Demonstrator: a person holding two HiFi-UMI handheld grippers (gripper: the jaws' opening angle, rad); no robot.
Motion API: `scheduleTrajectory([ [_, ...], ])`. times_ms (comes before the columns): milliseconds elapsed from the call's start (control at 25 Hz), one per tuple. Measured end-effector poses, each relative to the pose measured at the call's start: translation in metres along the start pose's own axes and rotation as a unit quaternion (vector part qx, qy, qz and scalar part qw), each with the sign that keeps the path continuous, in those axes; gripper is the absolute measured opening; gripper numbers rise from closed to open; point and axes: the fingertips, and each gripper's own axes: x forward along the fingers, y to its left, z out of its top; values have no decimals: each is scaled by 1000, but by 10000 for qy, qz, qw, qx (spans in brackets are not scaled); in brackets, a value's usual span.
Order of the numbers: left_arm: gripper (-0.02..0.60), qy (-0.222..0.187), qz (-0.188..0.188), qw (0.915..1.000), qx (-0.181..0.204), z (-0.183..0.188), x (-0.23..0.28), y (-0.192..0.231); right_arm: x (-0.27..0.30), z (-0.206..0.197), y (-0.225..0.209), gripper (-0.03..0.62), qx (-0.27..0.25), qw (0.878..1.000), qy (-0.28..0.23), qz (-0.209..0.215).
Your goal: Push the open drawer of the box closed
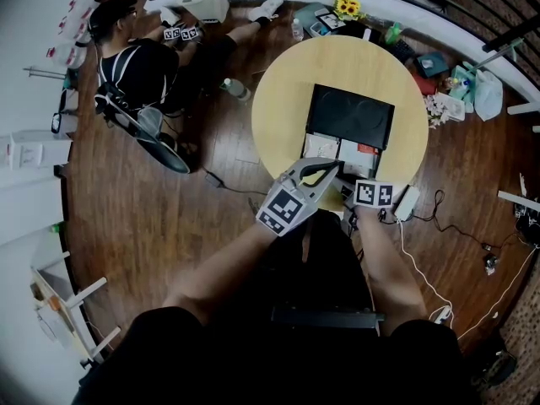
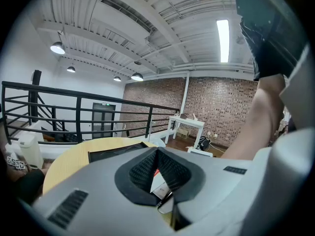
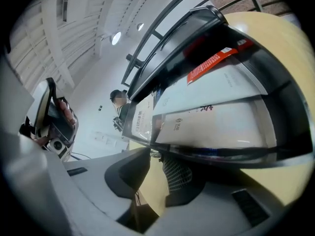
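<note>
A black box [image 1: 350, 112] sits on the round yellow table [image 1: 278, 108], its drawer [image 1: 337, 150] pulled out toward me and holding white packets and a red-striped sheet. My left gripper [image 1: 336, 167] rests at the drawer's front edge with its fingertips together; in the left gripper view [image 2: 157, 154] the pads meet at the tip, and the drawer's papers [image 2: 160, 186] show through the gap behind it. My right gripper [image 1: 350, 191] is just right of it. In the right gripper view [image 3: 157, 166] the drawer's dark front rim [image 3: 221, 154] lies at the fingertips. The fingers [image 3: 179, 173] stand apart, with table showing between them.
A person [image 1: 135, 66] sits on the wooden floor at upper left. A white adapter [image 1: 407, 202] with a cable lies at the table's near right edge. A bottle [image 1: 238, 89] lies on the floor, with bags and clutter beyond the table. A black railing [image 2: 78, 114] runs behind.
</note>
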Motion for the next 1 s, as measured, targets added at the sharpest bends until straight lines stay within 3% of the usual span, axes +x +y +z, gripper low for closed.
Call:
scheduleTrajectory([
  [560, 23, 87, 1, 10000, -44, -10, 5, 5, -1, 21, -2, 86, 91, 9997, -210, 68],
  [1000, 23, 224, 65, 9997, -100, -12, 13, 26, 2, 60, -3, 85, 130, 9992, -367, 116],
])
